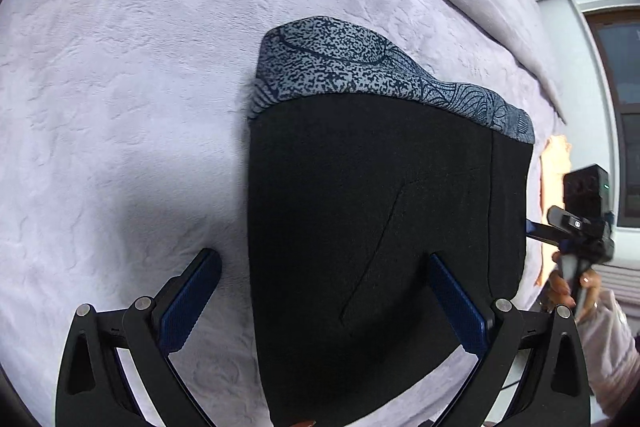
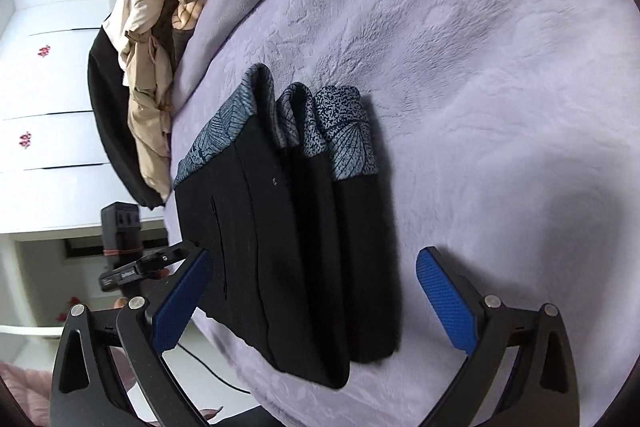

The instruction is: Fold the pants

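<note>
Pants: black pants (image 2: 288,247) with a grey leaf-print waistband (image 2: 344,143), lying on the bed in a compact folded stack. In the right wrist view the layers run from 6 o'clock up to 12 o'clock, waistband edges lined up at the far end.

Fold state: several layers appear stacked; judging by the tidy bundle, the folding looks close to done.

Bed: a lilac plush blanket (image 2: 500,67) covers it. The soft flat surface supports the stack and keeps it square.

Left claw (image 1: 320,303): open, holding nothing. One finger sits over the blanket at 8 o'clock, the other over the black cloth at 5 o'clock, so it straddles the stack's near left edge, likely placed to smooth or press that side.

Right claw (image 2: 316,303): open, empty. Its blue pads stand either side of the stack's near end; whether they touch the cloth cannot be told.

Other clothes: a heap of beige and striped clothing (image 2: 172,7) at 11 o'clock in the right wrist view, well apart from the pants, probably waiting their turn.

Drawers: white drawers (image 2: 48,99) at 9 o'clock beyond the bed.
</note>
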Action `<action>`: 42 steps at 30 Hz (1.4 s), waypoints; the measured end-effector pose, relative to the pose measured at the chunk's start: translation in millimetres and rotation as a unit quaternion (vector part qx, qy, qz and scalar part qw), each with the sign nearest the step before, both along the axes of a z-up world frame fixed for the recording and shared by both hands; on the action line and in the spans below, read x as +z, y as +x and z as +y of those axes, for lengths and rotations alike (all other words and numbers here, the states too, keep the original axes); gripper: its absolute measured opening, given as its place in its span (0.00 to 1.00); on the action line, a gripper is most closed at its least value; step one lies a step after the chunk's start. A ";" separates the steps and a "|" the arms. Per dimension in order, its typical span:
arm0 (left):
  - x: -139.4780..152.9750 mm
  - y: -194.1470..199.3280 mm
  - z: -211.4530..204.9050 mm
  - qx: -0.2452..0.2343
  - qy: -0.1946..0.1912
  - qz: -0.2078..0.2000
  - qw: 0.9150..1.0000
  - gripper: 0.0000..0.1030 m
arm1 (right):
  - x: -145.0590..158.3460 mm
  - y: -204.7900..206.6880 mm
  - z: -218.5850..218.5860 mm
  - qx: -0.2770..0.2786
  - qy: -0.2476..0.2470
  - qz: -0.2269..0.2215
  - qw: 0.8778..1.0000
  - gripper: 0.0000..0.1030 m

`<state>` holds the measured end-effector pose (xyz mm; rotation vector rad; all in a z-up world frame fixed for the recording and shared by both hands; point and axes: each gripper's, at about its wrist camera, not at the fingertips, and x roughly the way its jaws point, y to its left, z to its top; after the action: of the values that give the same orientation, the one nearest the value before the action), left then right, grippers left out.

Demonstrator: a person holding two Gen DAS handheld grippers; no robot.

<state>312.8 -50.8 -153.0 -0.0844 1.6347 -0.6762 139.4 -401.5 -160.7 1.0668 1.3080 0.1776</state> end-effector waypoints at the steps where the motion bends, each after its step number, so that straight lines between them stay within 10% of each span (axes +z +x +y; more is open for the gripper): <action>1: 0.1 -0.2 -1.1 -0.004 -0.009 -0.002 1.000 1.00 | -6.0 1.7 -0.7 0.005 0.011 -0.002 1.000 0.99; 9: -10.6 -0.1 -27.5 -0.009 -0.013 -0.012 1.000 1.00 | -26.6 16.6 3.2 0.039 0.064 -0.031 0.997 0.93; 11: -11.7 -2.4 -28.6 -0.003 -0.004 -0.010 1.000 1.00 | -33.8 19.5 6.4 0.034 0.046 0.000 0.998 0.64; 17: 17.1 -18.5 -32.1 0.000 -0.005 -0.046 0.999 0.72 | -19.0 10.8 8.6 0.000 0.048 -0.001 0.999 0.41; 31: 78.5 -83.4 21.3 -0.004 0.021 -0.045 0.999 0.65 | 35.5 -49.0 53.7 0.007 0.120 -0.036 0.992 0.39; 36: 34.9 -105.9 31.7 0.007 0.074 -0.038 0.996 0.81 | 17.0 -76.9 82.8 0.018 0.082 -0.009 0.996 0.39; 42: 32.9 -102.7 34.6 0.019 0.102 -0.036 0.994 0.92 | 7.9 -79.1 83.0 0.045 -0.027 0.057 0.997 0.67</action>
<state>210.0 -16.2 -120.1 0.0556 1.6203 -0.4742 60.3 -318.5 -152.8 0.9851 1.4575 0.1494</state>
